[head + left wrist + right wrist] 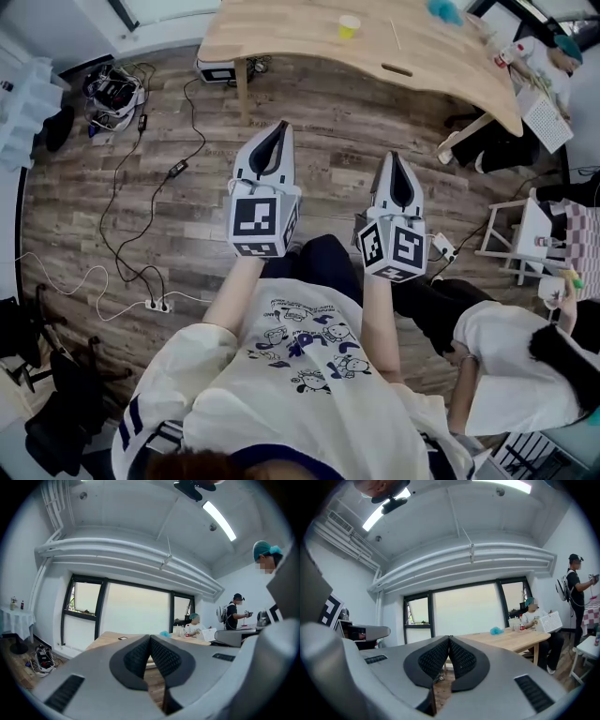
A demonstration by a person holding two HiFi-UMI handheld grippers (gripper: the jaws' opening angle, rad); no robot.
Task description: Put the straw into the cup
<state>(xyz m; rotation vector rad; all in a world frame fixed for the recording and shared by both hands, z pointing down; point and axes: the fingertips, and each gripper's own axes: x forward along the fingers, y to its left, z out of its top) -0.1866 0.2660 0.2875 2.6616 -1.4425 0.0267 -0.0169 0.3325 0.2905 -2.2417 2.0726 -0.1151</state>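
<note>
I hold two grippers off the table (281, 37), left gripper (280, 128) and right gripper (395, 157), fingers (139, 657) pressed together, empty; on it, one cup (349, 26) and one straw (396, 36).

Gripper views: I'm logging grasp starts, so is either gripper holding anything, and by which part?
Nothing is held. The left gripper and right gripper both have jaws shut together, empty; the straw lies on the table.
</note>
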